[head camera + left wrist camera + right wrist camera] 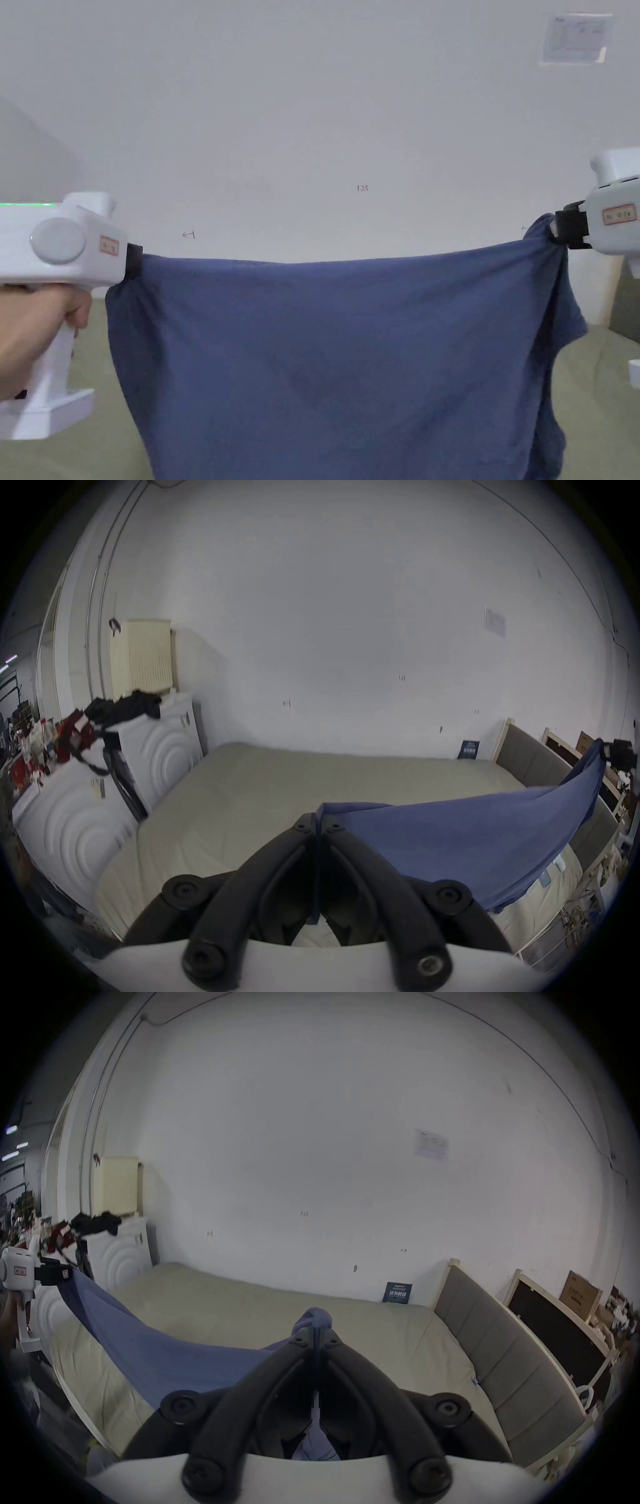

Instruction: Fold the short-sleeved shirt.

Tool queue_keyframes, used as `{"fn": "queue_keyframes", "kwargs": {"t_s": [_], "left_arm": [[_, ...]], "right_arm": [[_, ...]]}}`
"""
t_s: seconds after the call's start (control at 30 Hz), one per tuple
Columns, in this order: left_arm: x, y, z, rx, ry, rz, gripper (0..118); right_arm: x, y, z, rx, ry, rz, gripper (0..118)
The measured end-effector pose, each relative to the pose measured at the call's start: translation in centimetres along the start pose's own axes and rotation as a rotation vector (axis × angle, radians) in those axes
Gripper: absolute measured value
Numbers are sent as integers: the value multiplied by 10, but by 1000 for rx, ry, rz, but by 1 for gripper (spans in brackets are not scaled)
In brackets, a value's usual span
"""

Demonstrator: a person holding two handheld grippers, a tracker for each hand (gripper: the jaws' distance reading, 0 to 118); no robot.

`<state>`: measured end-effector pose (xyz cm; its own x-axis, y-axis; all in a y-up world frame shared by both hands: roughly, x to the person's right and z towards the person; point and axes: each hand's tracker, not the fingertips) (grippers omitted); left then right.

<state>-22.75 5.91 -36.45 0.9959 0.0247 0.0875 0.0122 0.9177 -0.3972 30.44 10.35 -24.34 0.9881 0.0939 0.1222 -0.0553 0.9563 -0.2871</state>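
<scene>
A blue short-sleeved shirt (337, 362) hangs spread in the air between my two grippers, above a bed. My left gripper (134, 262) is shut on the shirt's upper left corner, with a hand around its white handle. My right gripper (558, 228) is shut on the upper right corner, where the cloth bunches. In the left gripper view the black jaws (318, 821) pinch the shirt (467, 836), which stretches away to the right. In the right gripper view the jaws (316, 1329) clamp a fold of shirt (166, 1348) that runs left to the other gripper (52, 1274).
Under the shirt lies a bed with a beige-green mattress (277, 791) and a grey padded headboard (502, 1366) at its right end. A white wall stands behind. White cabinets (156, 757) with dark clothes on top stand at the left, and cartons (578, 1297) at the right.
</scene>
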Motion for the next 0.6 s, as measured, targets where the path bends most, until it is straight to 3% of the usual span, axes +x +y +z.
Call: {"fn": "queue_keyframes", "kwargs": {"t_s": [0.43,0.6], "left_arm": [[19,97,-40,55,92,13,0],[27,123,-70,72,124,-25,0]], "right_arm": [[5,66,-86,64,-77,-95,3],[7,103,-129,61,-105,-71,3]]}}
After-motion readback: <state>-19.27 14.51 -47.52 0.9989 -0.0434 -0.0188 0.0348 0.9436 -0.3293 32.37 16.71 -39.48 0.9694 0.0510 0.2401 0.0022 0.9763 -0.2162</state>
